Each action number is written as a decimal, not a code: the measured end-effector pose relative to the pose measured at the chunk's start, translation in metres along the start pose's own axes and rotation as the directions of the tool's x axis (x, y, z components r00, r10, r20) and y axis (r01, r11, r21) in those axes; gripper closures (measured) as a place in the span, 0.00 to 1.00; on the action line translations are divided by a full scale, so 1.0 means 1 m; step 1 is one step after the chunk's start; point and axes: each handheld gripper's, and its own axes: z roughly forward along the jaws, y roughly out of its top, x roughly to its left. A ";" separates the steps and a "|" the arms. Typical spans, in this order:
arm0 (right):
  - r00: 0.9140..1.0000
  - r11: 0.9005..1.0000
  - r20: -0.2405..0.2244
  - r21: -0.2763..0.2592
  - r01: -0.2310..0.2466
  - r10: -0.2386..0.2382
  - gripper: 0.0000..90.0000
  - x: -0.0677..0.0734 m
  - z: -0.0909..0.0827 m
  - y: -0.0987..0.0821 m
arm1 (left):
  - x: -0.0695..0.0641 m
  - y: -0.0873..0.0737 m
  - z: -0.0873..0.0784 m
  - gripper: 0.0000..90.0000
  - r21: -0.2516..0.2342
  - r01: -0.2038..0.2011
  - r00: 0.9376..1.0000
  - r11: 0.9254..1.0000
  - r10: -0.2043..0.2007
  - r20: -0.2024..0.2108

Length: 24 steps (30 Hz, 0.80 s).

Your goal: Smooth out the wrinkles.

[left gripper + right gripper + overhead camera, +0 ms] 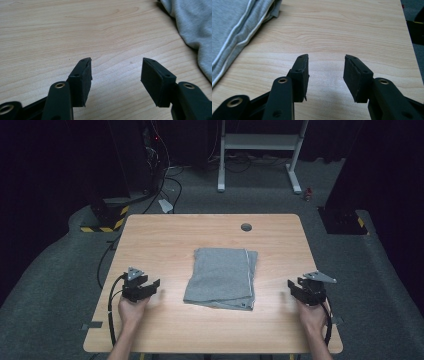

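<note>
Both grippers, left [150, 286] and right [295, 287], are held with jaws apart, empty; folded grey cloth [222, 277] could be rumpled if only its top layer is pinched.

Surface [165, 235]: light wood grain, rounded corners, with 1 round grey cable port [246, 227] near its far edge. Floor [45, 285]: grey carpet. Behind the surface stands a white metal frame [260, 142]. At far left, a black stand base with yellow-black hazard striping [102, 220], with black cables [167, 182] beside it.
</note>
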 end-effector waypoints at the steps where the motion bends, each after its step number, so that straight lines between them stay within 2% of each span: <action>1: 1.000 1.000 0.006 0.000 0.006 -0.006 0.61 0.000 0.001 0.000 | 0.000 0.000 0.001 0.46 0.004 -0.008 1.000 1.000 0.008 -0.006; 3: 1.000 1.000 0.014 0.007 0.011 -0.011 0.60 0.001 0.003 0.000 | -0.001 -0.001 0.003 0.46 0.008 -0.006 1.000 1.000 0.006 -0.011; 14: 0.999 0.999 0.029 0.043 0.025 -0.026 0.58 0.004 0.015 -0.006 | -0.008 -0.005 0.014 0.44 0.044 -0.056 0.998 0.997 0.058 -0.036; 16: 0.999 0.998 0.031 0.049 0.027 -0.028 0.58 0.005 0.017 -0.007 | -0.009 -0.008 0.016 0.44 0.036 -0.044 0.998 0.998 0.045 -0.035; 21: 0.998 0.997 0.040 0.066 0.041 -0.044 0.54 0.006 0.021 -0.010 | -0.009 -0.009 0.015 0.42 0.031 -0.047 0.998 0.998 0.048 -0.043; 24: 0.999 0.999 0.026 0.047 0.020 -0.021 0.49 0.003 0.023 -0.015 | -0.010 -0.009 0.015 0.41 0.033 -0.052 0.998 0.998 0.053 -0.036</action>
